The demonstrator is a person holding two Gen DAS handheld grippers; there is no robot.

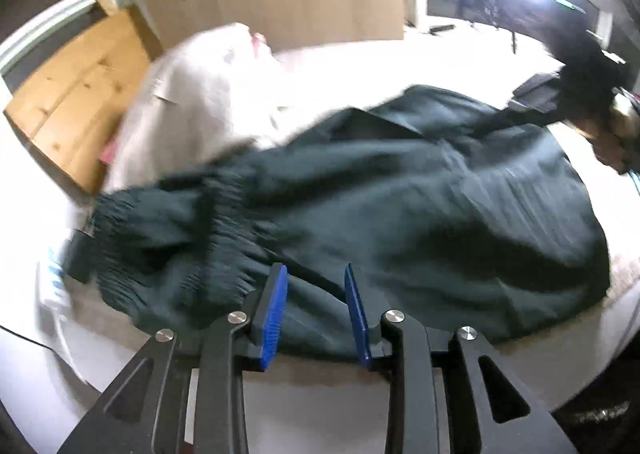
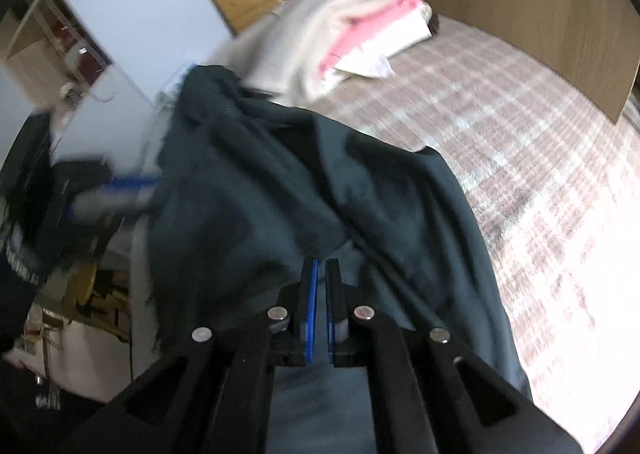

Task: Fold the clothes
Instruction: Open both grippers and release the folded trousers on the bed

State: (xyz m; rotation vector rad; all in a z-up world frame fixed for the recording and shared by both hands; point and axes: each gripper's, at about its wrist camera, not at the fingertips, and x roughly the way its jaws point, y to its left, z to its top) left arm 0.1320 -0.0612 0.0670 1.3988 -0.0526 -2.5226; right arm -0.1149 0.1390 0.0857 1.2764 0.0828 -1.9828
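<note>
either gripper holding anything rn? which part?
Left gripper: open, holding nothing. Right gripper: shut, seemingly pinching a fold of the dark green garment; which part is unclear.

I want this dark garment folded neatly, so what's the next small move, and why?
Probably bring the left gripper down onto the garment's ribbed edge and close. It is open with nothing between its pads, while the right gripper is shut on the cloth, so only one side is held.

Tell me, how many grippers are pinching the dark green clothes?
1. The right gripper is shut on the dark green garment. The left gripper is open above it, gripping nothing.
</note>
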